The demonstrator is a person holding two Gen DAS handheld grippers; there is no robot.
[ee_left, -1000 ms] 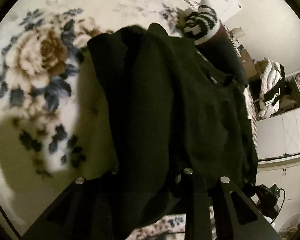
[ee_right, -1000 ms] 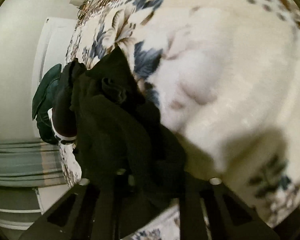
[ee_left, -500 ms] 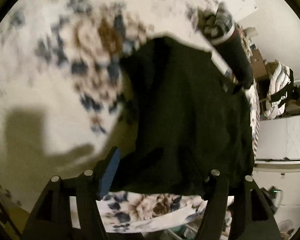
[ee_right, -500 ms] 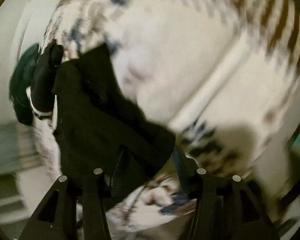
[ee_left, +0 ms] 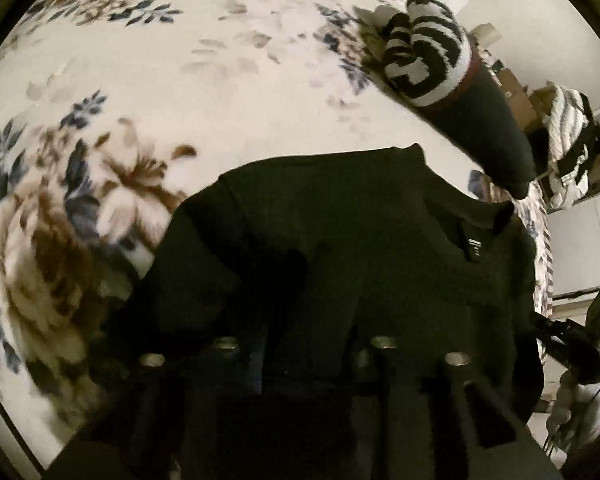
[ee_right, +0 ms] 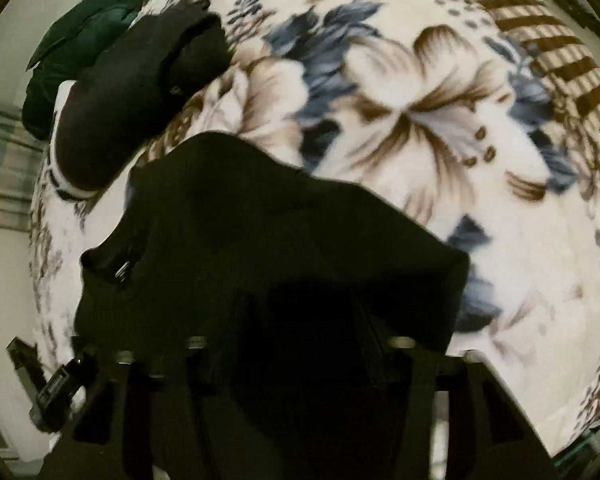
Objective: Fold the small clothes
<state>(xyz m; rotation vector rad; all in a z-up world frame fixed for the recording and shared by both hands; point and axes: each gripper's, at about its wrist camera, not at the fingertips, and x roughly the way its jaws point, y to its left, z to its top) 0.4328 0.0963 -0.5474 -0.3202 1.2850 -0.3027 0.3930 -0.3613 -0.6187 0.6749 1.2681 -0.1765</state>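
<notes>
A black top (ee_left: 360, 240) lies on the floral blanket (ee_left: 188, 52), its neck label toward the right. My left gripper (ee_left: 308, 346) is at the cloth's near edge, its jaws closing with black fabric bunched between them. In the right wrist view the same black top (ee_right: 284, 240) spreads from the near edge. My right gripper (ee_right: 300, 340) is closing too, with a fold of the cloth between its fingers. The fingertips of both are hard to tell from the dark fabric.
A black-and-white striped piece (ee_left: 424, 56) lies on a dark folded garment (ee_left: 496, 140) at the far right of the bed. That dark stack (ee_right: 120, 108) sits beside a green item (ee_right: 80, 36). Beyond the bed's edge are cupboards and a heap of clothes (ee_left: 568, 148).
Both grippers held the bunched top a second ago, opened wide around its edge as they swung, and have now narrowed on it again. The top lies spread flatter.
</notes>
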